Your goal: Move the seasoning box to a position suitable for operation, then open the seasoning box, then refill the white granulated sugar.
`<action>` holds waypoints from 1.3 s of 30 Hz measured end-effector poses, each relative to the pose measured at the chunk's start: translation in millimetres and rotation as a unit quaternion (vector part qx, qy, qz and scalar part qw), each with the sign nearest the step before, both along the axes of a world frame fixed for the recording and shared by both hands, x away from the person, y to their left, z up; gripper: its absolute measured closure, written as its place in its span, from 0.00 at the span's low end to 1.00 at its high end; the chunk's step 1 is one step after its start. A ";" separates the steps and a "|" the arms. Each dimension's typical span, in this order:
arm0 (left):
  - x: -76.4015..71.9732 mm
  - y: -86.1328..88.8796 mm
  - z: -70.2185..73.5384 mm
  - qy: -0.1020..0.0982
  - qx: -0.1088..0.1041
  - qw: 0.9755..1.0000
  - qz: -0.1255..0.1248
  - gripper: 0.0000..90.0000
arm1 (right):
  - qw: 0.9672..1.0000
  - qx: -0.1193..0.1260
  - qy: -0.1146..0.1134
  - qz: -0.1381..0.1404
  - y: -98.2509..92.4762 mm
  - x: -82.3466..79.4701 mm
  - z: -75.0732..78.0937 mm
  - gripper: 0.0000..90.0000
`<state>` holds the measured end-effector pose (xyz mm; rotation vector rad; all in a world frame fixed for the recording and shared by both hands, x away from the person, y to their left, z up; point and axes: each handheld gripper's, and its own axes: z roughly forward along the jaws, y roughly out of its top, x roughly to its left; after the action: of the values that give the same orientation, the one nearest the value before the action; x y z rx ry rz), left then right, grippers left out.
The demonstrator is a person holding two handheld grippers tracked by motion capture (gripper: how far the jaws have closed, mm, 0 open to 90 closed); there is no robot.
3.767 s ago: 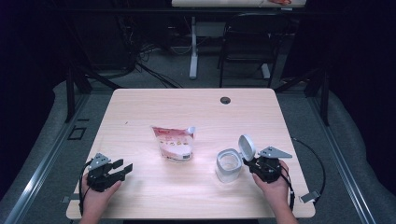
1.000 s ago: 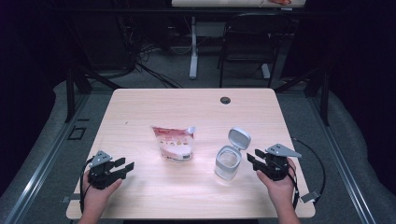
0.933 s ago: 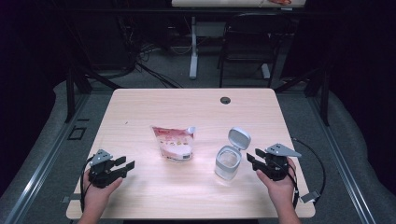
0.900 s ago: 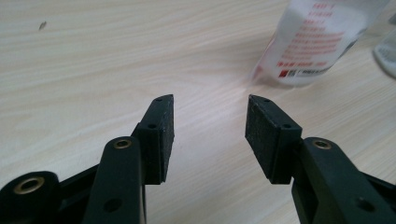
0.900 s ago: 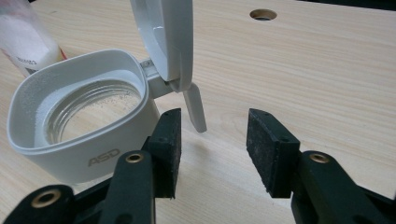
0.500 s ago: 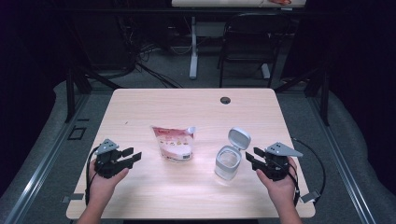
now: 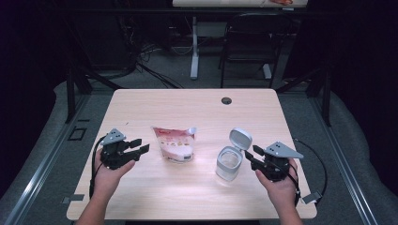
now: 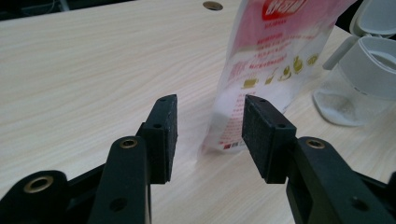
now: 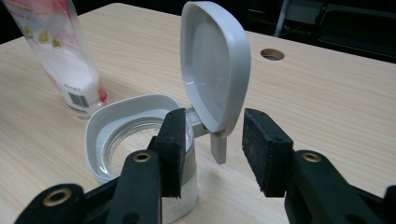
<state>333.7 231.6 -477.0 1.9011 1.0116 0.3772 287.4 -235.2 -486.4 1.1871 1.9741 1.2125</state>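
A pink and white pouch (image 7: pixel 174 145) stands on the table, left of centre. To its right is a clear container (image 7: pixel 229 164) with its grey hinged lid (image 7: pixel 240 138) flipped up. My left gripper (image 7: pixel 142 145) hovers open just left of the pouch; its jaws have just been closing a little, with nothing between them. In the left gripper view, the pouch (image 8: pixel 271 60) stands just beyond the left gripper (image 8: pixel 210 112). My right gripper (image 7: pixel 251 153) is open beside the container's right side. In the right gripper view, the lid (image 9: pixel 215 65) rises just ahead of the right gripper (image 9: pixel 212 126), untouched by its pads.
The light wooden table (image 7: pixel 187 108) has a round cable hole (image 7: pixel 226 100) near its far edge. A dark chair (image 7: pixel 248 42) and a white table leg (image 7: pixel 194 51) stand beyond the table. A cable (image 7: pixel 319 164) trails from the right gripper.
My left gripper has risen and moved from the front left corner toward the pouch. The right gripper has drawn back from the lid it was near at first, then held still.
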 end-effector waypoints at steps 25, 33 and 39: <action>19.3 -20.2 21.3 0.002 -0.011 1.000 -0.028 0.63 | 0.998 -0.003 -0.002 0.060 45.4 6.3 40.6 0.65; 24.2 -19.0 21.0 -0.002 -0.012 0.999 -0.032 0.64 | 0.997 -0.005 0.009 0.073 64.1 16.8 43.4 0.65; 26.8 -20.4 19.7 -0.002 -0.015 0.999 -0.043 0.64 | 0.997 -0.011 0.018 0.080 78.5 24.4 41.4 0.64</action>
<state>360.5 211.2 -457.3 1.9084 0.9251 0.3149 311.9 -156.7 -445.0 1.0650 2.1377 1.2513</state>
